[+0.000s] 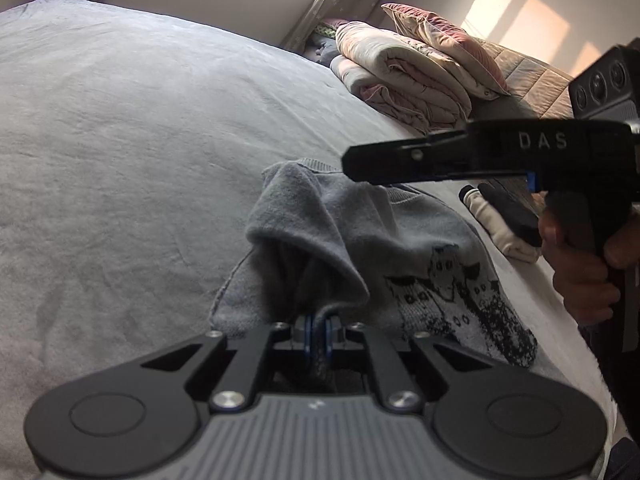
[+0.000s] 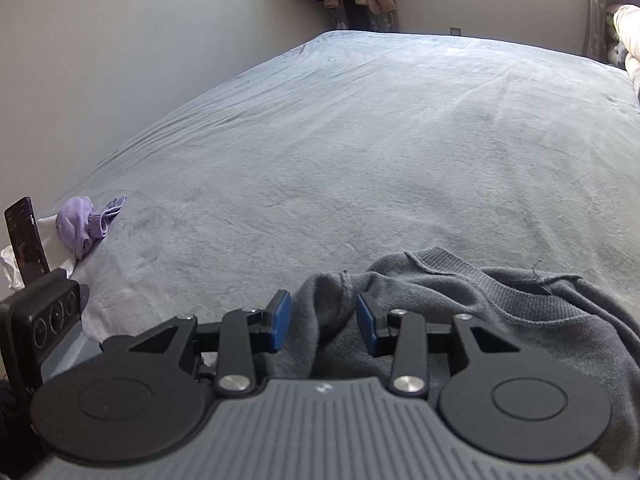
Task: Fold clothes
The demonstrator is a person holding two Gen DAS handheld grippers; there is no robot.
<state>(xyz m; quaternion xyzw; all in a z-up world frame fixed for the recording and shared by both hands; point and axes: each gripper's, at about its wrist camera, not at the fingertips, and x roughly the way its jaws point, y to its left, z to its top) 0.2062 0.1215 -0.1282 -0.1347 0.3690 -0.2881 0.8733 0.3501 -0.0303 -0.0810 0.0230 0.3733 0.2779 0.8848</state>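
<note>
My left hand-held gripper (image 1: pixel 316 330) is pinched nearly closed on a fold of the grey sweater (image 1: pixel 360 248), fabric caught btwn its blue pads and bunched up just ahead of them. My right hand-held gripper (image 2: pixel 323 322) has its jaws partway apart w/ a ridge of the same sweater standing btwn the blue pads (image 2: pixel 280 320); I can't tell if they actually press on the cloth. In the left wrist view the right gripper comes in from the right edge, held by my hand (image 1: pixel 588 264), its tip over the sweater's far side.

The sweater lies crumpled on the near part of the bed (image 2: pixel 360 140), ribbed collar up, a black printed pattern (image 1: pixel 460 300) on its front. The bed's grey cover is wrinkled. A small purple garment (image 2: pixel 86 224) sits near the bed's left edge in the right wrist view, next to a dark phone (image 2: pixel 26 236) standing upright. Beyond the sweater in the left wrist view: a folded white and black item (image 1: pixel 504 224), then a stack of folded quilts (image 1: pixel 404 76) w/ a pillow (image 1: pixel 444 40) on top, near the curtain (image 1: pixel 340 0).
</note>
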